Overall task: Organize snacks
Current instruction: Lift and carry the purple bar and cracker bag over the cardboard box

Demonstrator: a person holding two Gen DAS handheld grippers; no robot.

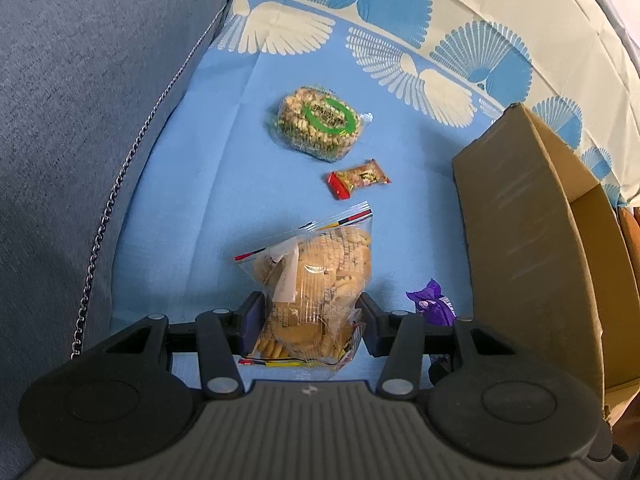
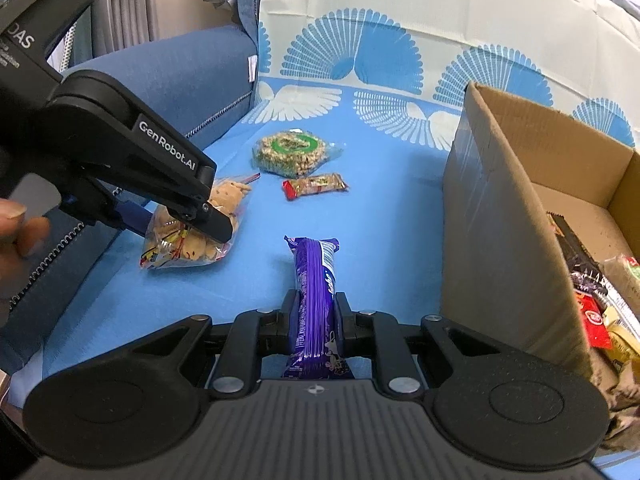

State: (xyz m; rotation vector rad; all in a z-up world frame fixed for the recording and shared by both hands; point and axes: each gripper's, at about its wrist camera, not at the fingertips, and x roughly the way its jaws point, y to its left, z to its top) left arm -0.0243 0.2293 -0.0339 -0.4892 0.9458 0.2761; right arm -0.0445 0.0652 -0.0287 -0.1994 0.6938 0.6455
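Right wrist view: "GenRobot.AI"-marked left gripper [image 2: 208, 222] fingers clamp cookie bag [image 2: 188, 236]; right gripper [image 2: 316, 312] fingers pinch purple bar [image 2: 314, 276].

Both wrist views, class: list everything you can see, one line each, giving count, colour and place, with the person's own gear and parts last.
cookie bag: one, clear with tan cookies, on the blue sheet, between the left gripper's fingers.
purple bar: one, purple wrapper, clamped by the right gripper.
round puffed snack: one, green label, far on the sheet.
small nut bar: one, red-ended wrapper, just nearer than the round snack.
cardboard box: one, brown, at right, already holding several wrapped snacks.
sheet: one, blue with white fan pattern.
cushion: one, blue-grey, at left.
left gripper: one, black.
right gripper: one, black.
hand: one, at the left edge of the right wrist view.
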